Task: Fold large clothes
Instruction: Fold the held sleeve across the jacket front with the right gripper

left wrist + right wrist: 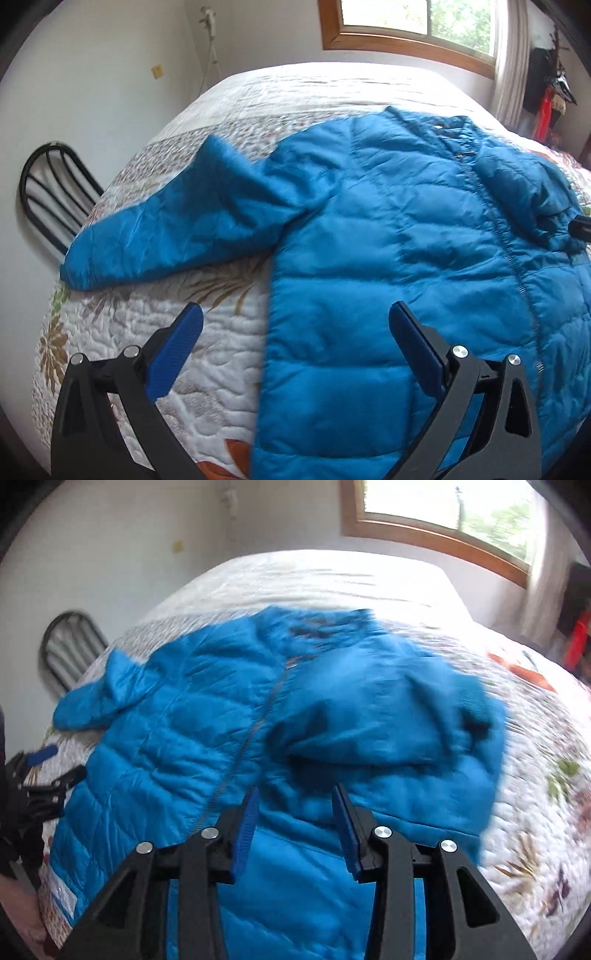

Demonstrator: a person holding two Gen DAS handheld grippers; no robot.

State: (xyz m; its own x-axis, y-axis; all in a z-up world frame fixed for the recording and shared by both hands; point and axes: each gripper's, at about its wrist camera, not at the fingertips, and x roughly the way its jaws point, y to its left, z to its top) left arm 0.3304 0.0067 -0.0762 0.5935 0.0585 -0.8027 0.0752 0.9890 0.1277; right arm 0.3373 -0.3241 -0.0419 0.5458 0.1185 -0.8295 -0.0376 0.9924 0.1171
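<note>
A blue puffer jacket (406,229) lies front up on the bed, zipper closed. Its left sleeve (177,229) stretches out to the left over the quilt. My left gripper (295,317) is open and empty, hovering above the jacket's left hem edge. In the right wrist view the jacket (184,738) fills the middle, and its right sleeve (388,716) lies folded across the chest. My right gripper (295,797) is open just above the jacket body, below that sleeve, holding nothing. The left gripper (44,771) also shows at the left edge there.
The bed carries a white floral quilt (147,332). A black metal chair (48,192) stands by the bed's left side against the wall. A wood-framed window (406,26) is behind the bed, with dark and red items (546,92) hanging at the right.
</note>
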